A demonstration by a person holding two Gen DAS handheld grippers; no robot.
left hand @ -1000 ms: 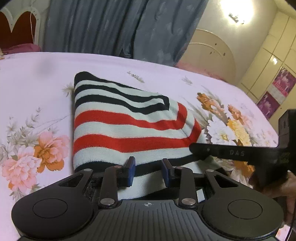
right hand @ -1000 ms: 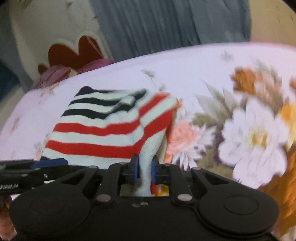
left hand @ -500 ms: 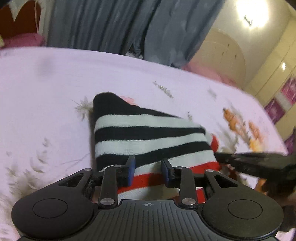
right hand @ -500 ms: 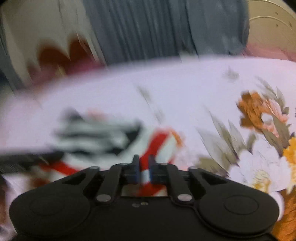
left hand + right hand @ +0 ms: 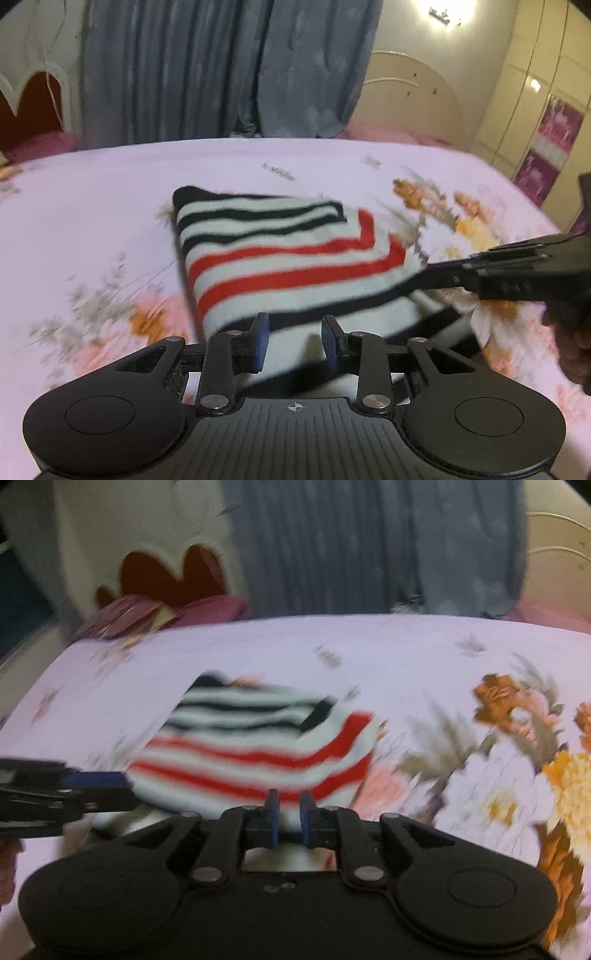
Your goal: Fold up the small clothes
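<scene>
Striped garment (image 5: 288, 254) before left gripper (image 5: 294, 341), floral bedsheet (image 5: 92, 206)

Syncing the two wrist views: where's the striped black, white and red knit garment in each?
Left wrist: the striped black, white and red knit garment sits centre frame, just beyond the tongs.
Right wrist: the garment sits left of centre, blurred.
Shared landmark: the grey-blue curtain behind the floral bedsheet.

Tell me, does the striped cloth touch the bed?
Touching. The left wrist view shows the cloth lying on the bed, its far and left edges resting directly on the flowered sheet.
</scene>
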